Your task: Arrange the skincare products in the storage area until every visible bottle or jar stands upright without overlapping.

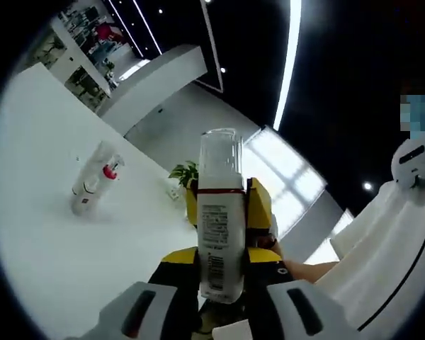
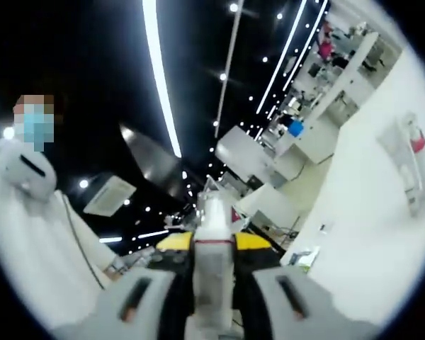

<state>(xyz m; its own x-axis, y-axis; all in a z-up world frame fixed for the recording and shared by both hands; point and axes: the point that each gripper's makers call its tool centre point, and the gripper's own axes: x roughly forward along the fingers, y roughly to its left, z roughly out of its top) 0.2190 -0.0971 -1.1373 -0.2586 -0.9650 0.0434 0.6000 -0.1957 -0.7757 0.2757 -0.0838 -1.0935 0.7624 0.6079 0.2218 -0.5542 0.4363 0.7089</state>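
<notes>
While the left gripper view shows the printed label of the white bottle (image 1: 219, 227) pinched between both grippers' jaws, the right gripper view shows its plain back (image 2: 212, 262); its cap is clear; a second bottle (image 1: 93, 177) stands on the white table (image 1: 49, 241)
</notes>
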